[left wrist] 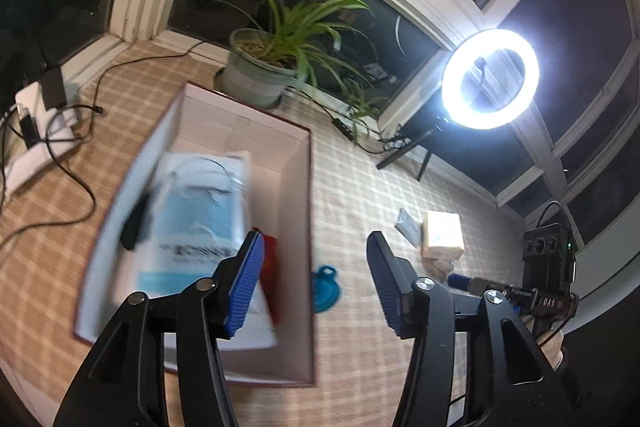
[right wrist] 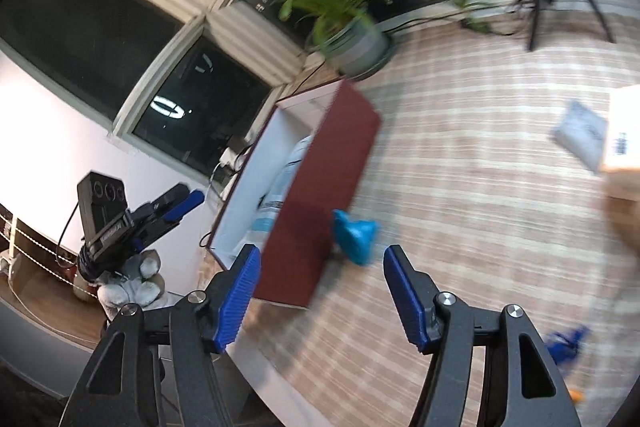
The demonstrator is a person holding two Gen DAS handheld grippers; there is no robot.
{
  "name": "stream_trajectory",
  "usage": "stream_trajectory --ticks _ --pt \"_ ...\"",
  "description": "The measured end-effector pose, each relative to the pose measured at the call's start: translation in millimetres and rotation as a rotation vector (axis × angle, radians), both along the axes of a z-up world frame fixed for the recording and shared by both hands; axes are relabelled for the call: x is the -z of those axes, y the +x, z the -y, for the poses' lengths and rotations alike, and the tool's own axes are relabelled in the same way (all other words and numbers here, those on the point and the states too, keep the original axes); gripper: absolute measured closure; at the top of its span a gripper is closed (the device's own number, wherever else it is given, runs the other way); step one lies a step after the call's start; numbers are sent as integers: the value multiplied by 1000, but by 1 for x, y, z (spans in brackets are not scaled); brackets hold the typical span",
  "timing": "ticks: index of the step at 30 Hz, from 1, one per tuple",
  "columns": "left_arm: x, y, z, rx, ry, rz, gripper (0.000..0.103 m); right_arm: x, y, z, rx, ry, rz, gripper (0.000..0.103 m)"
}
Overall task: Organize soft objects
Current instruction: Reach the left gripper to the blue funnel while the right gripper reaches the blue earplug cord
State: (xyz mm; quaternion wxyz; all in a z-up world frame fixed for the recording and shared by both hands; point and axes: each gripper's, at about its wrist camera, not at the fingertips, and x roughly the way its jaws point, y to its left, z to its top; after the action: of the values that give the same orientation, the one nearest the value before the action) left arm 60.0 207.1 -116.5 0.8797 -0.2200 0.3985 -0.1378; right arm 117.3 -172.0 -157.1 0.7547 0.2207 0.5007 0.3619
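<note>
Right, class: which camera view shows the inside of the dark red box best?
The left wrist view: it looks down into the box, showing the blue-and-white packet lying inside. The right wrist view shows mostly the box's red outer wall, with only a blurred sliver of the interior.

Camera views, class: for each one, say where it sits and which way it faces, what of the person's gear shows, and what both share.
Left wrist: sits behind the open left gripper, looking down into the box holding a mask packet; the right gripper shows at right.
Right wrist: sits behind the open right gripper, facing the box's maroon side; the left gripper shows at left.
Shared: box, potted plant, teal object.
</note>
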Motion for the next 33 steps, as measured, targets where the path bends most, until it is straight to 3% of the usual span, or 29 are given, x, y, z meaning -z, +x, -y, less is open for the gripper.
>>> stream_trajectory --ticks 6,12,24,27,33 --pt "14 -15 47 12 -20 -12 45 4 -12 73 43 -110 41 42" --pt "36 -35 93 -1 -7 -14 45 24 -23 111 58 -234 59 42" --pt "87 -52 151 -80 108 -54 45 61 -47 112 5 -425 128 42" --pt "91 -45 156 -141 196 -20 45 70 -47 109 3 -438 122 42" --pt "108 -24 155 -205 196 -33 45 82 -44 109 17 -442 102 42"
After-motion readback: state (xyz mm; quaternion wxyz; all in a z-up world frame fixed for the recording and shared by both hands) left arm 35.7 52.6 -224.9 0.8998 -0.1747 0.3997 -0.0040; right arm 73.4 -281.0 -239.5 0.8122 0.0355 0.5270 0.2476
